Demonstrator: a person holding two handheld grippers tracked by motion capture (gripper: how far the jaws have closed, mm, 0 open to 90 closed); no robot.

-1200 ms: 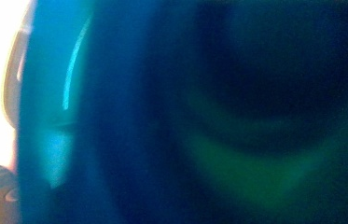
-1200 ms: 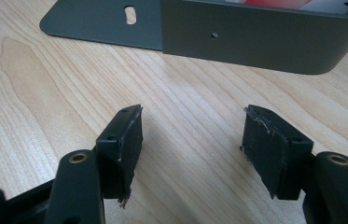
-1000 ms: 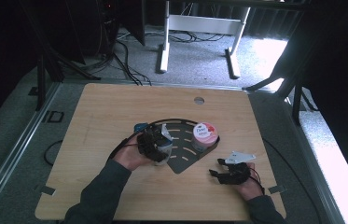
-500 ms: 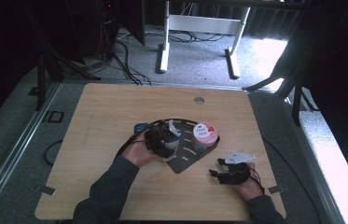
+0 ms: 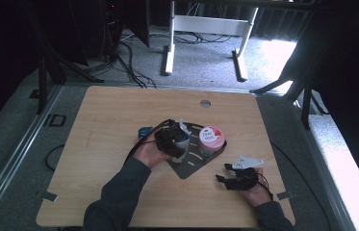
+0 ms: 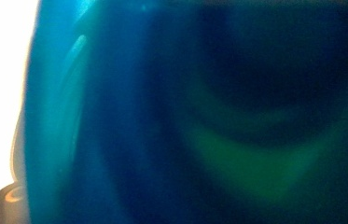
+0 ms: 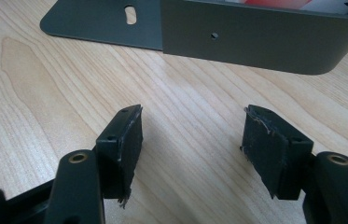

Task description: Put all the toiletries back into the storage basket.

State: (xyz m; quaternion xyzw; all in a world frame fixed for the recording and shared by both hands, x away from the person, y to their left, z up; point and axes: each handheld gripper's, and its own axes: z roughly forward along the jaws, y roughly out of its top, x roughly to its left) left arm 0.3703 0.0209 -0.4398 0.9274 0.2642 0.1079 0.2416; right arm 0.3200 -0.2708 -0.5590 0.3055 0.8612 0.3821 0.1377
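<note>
Risk: left gripper (image 5: 173, 140), apparently clamped on a blue jar (image 6: 162, 121) over the dark tray (image 5: 189, 168) beside the pink-lidded tub (image 5: 211, 138), may bump that tub; right gripper (image 7: 191, 135) rests open, empty.

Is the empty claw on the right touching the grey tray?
Apart. In the right gripper view, the right gripper has open jaws with bare wooden table between them and the grey tray.
</note>
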